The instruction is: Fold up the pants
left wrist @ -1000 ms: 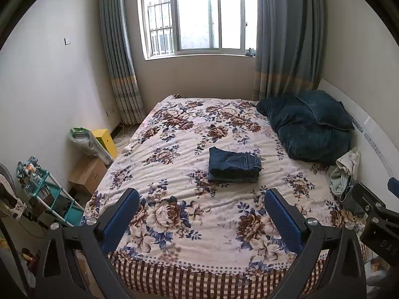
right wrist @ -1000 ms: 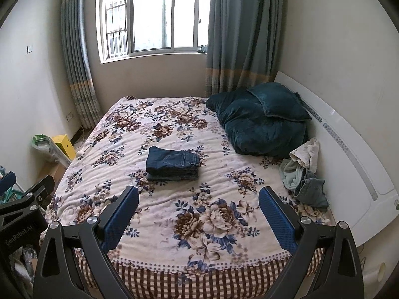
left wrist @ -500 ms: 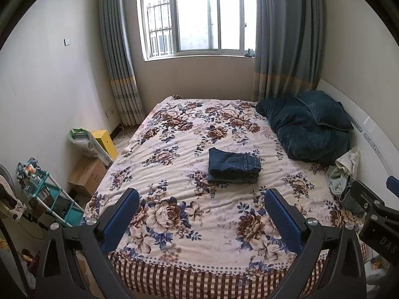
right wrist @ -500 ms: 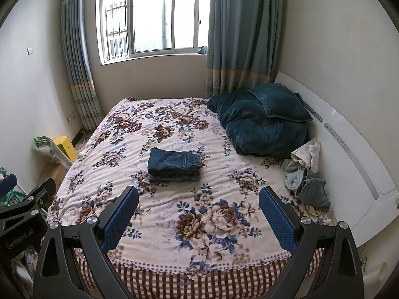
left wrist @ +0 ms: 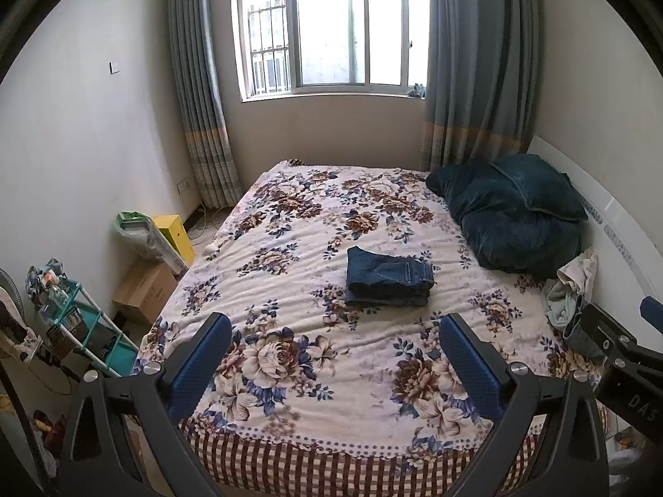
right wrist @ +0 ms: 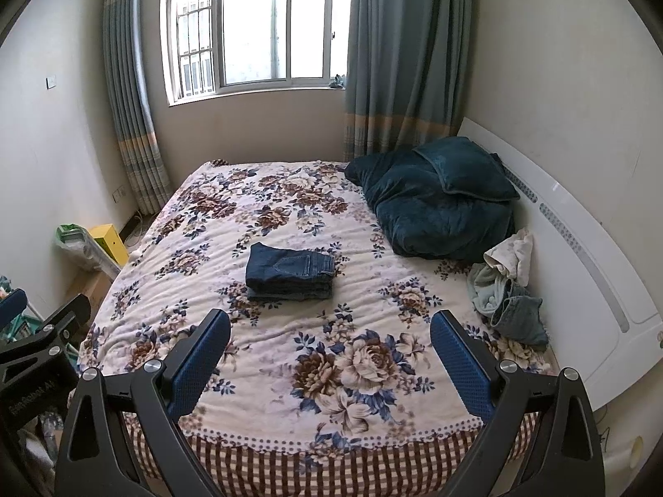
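Note:
Dark blue jeans [left wrist: 388, 276] lie folded in a compact stack in the middle of the flowered bed cover [left wrist: 290, 223]. They also show in the right wrist view [right wrist: 290, 271]. My left gripper [left wrist: 335, 356] is open and empty, held back above the bed's near edge, well short of the jeans. My right gripper [right wrist: 329, 352] is open and empty too, at the same distance. Each gripper's body shows at the edge of the other's view.
A dark teal quilt and pillow [left wrist: 514, 215] lie at the right by the white headboard [right wrist: 580, 256]. A small heap of clothes [right wrist: 507, 285] lies below them. A cardboard box [left wrist: 145, 290], yellow box and teal rack [left wrist: 83, 331] stand on the floor left of the bed.
Both views have shifted only very slightly; the jeans and both open grippers stay as they were.

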